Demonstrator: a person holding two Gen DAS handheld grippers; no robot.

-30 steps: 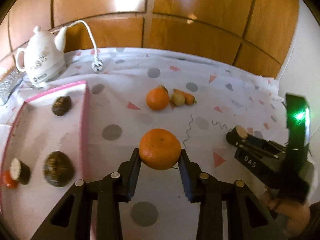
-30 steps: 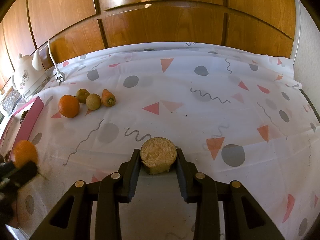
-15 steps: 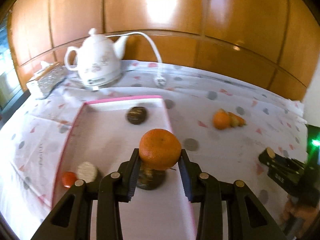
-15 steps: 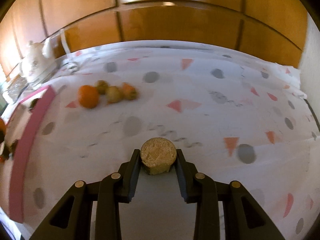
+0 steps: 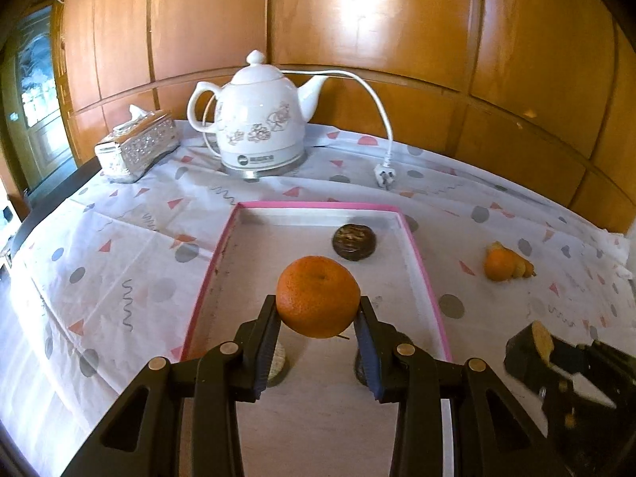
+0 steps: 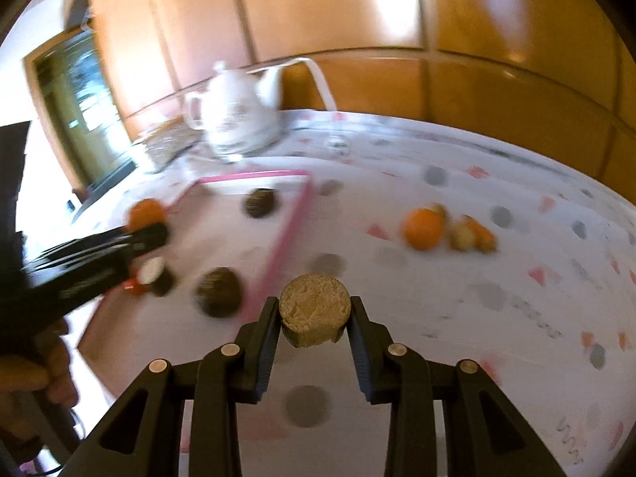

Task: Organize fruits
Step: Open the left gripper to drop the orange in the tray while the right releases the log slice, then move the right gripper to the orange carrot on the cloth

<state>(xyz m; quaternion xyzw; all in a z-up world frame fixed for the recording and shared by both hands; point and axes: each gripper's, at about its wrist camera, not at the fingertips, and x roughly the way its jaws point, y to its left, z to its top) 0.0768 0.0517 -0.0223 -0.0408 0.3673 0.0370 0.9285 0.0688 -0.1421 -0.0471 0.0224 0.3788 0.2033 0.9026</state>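
Gripping orange (image 5: pixel 318 296) btwn left tongs (image 5: pixel 318 320), over tray (image 5: pixel 421 274)

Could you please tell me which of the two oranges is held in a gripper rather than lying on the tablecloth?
The orange clamped in the left gripper above the pink-rimmed tray. The other orange lies on the tablecloth right of the tray, beside smaller fruits.

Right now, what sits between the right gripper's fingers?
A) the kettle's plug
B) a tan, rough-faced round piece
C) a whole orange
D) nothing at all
B: in the right wrist view the right gripper is clamped on a tan round piece with a rough flat face, while the orange is in the left gripper above the pink-rimmed tray.
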